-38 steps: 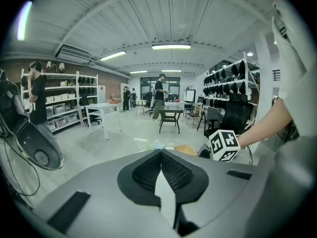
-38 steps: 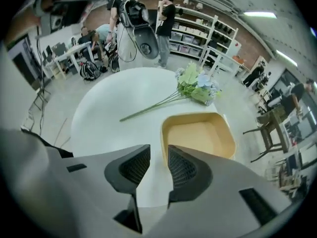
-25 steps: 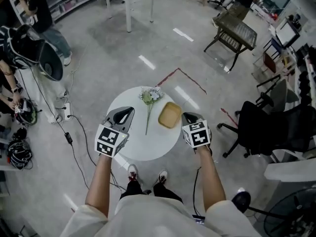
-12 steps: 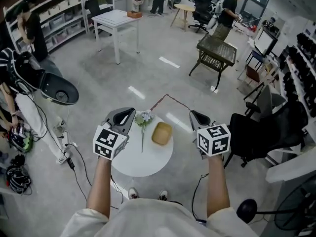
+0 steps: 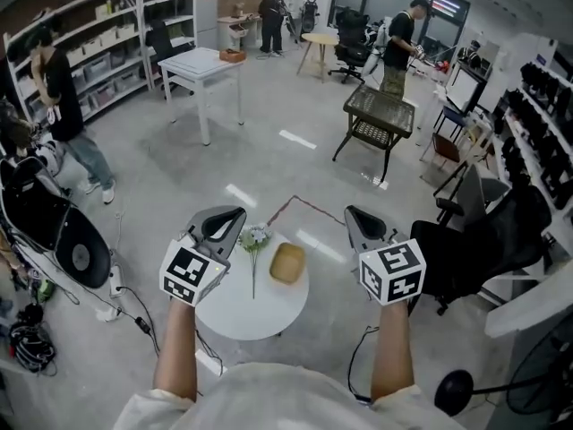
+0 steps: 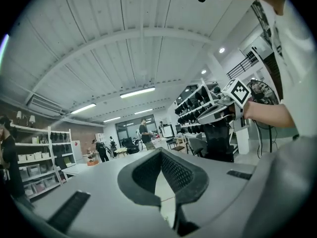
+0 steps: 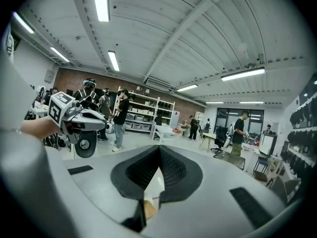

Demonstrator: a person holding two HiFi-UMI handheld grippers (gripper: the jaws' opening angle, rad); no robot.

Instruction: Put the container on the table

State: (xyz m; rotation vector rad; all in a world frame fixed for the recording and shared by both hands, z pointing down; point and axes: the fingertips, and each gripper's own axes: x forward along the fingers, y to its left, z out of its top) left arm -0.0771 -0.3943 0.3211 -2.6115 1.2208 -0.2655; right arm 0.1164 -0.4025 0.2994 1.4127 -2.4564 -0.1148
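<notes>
A shallow tan container [image 5: 286, 262] lies on the round white table [image 5: 242, 316], far below both grippers. A stem of pale flowers [image 5: 254, 240] lies on the table to the container's left. My left gripper [image 5: 235, 211] is held high over the table's left edge and points level into the room; its jaws [image 6: 161, 151] meet at the tips with nothing in them. My right gripper [image 5: 351, 211] hangs to the right of the table, shut and empty [image 7: 159, 148]. A bit of the tan container [image 7: 147, 209] shows through the gap below the right jaws.
A black office chair [image 5: 474, 249] stands right of the table. Further off are a black mesh table [image 5: 380, 115], a white table [image 5: 201, 61] and shelves [image 5: 89, 61]. People stand at the back and at the left. Cables [image 5: 134, 321] and red floor tape [image 5: 304, 206] lie nearby.
Both grippers have risen well above the table, still shut. The head view has lifted, so the table and container look smaller and more of the room shows.
</notes>
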